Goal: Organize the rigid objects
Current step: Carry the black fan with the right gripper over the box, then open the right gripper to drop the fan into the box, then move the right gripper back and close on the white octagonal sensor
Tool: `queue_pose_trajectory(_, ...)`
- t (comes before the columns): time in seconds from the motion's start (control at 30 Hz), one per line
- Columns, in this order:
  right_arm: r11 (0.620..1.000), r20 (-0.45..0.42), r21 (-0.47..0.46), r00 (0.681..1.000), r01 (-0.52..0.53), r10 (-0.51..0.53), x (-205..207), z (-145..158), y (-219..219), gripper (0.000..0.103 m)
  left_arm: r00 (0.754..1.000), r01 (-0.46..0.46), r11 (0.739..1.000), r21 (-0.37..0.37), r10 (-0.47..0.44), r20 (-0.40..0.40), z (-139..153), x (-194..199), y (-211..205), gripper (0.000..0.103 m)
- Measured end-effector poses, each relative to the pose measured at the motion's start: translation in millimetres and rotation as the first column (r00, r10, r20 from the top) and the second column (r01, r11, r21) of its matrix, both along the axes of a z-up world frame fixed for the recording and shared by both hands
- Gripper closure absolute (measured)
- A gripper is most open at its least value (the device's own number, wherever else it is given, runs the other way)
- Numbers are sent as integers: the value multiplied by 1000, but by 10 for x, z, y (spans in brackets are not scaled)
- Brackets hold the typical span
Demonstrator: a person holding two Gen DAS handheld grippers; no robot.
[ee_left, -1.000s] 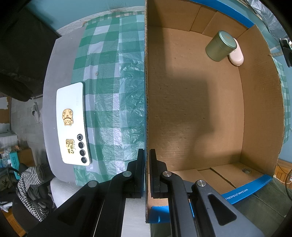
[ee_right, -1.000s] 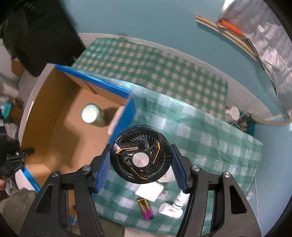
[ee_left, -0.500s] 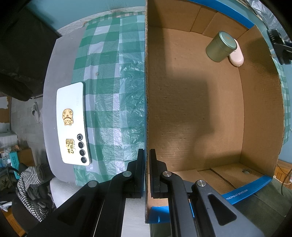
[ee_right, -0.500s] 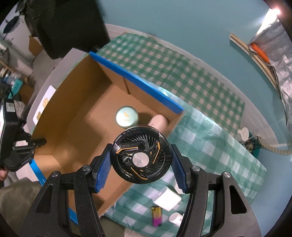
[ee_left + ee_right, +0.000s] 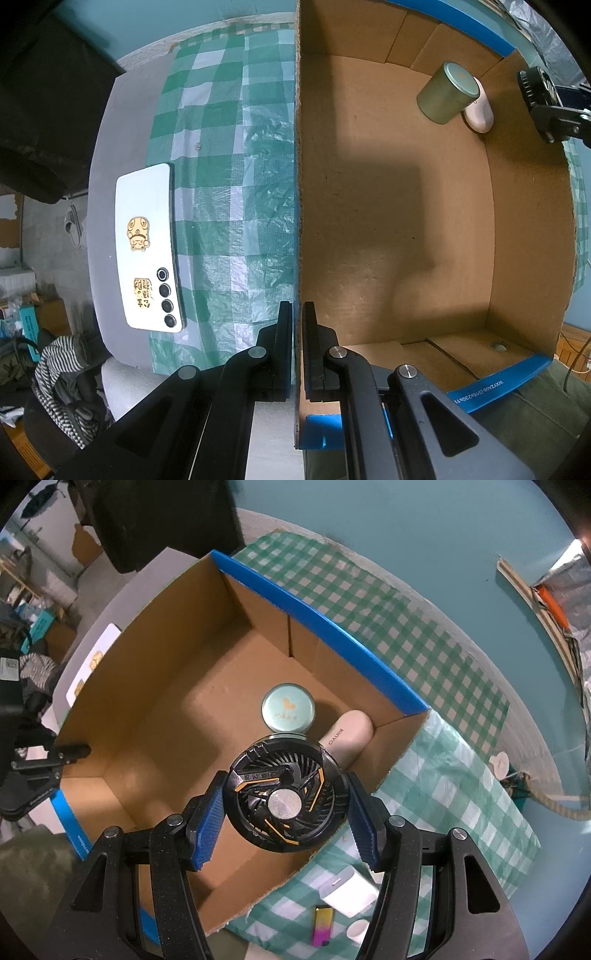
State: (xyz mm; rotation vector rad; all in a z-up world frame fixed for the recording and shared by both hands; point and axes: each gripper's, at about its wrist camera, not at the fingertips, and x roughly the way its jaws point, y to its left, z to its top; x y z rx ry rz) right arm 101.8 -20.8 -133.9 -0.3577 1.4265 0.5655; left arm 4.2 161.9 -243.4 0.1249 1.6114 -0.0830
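Phone [image 5: 147, 247] first, a white one lying face down with gold stickers on its back, out to the left of the left gripper [image 5: 297, 347] on the grey table edge [image 5: 101, 206], just touching the border of the green checked cloth [image 5: 229, 192]. That gripper points straight down and its jaws are pinched tight on the near wall of the cardboard box [image 5: 406, 206], one finger outside, one inside, the wall's edge running up between them. Ahead of it and to its right, deep in the far corner of the box, a green round tin [image 5: 445, 94] stands upright with a pale pink oblong case [image 5: 478, 110] lying against its right side.

Farther right, over that same corner, the right gripper [image 5: 286, 806] hangs above the box opening. Its blue-padded fingers [image 5: 208, 827] are at about half spread, clamped on either side of a black round fan [image 5: 284, 797] with orange accents and a silver hub; the fan sits flat between the pads, face up toward the camera. Directly beyond the fan the tin's mint lid [image 5: 288, 709] shows, and the pink case angles off to the right of it, both on the box floor below the fan.

Right of the box, on the cloth near this gripper's right finger, lie a white rectangular pack [image 5: 345, 895], a small multicoloured lighter-like stick [image 5: 321, 926] and a white cap-like piece [image 5: 358, 930].
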Motion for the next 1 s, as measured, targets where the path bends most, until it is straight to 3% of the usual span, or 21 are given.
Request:
queue_pose_trajectory(0.27, 1000, 18, 5, 1000, -5, 5, -12, 42, 9, 42, 1000, 2, 1000, 2, -2, -1, -19, -19, 34, 98)
queue_pose_trajectory(1.0, 993, 32, 39, 993, 115, -116, 15, 332, -347, 41, 1000, 8, 1000, 2, -8, 3, 11, -28, -18, 98)
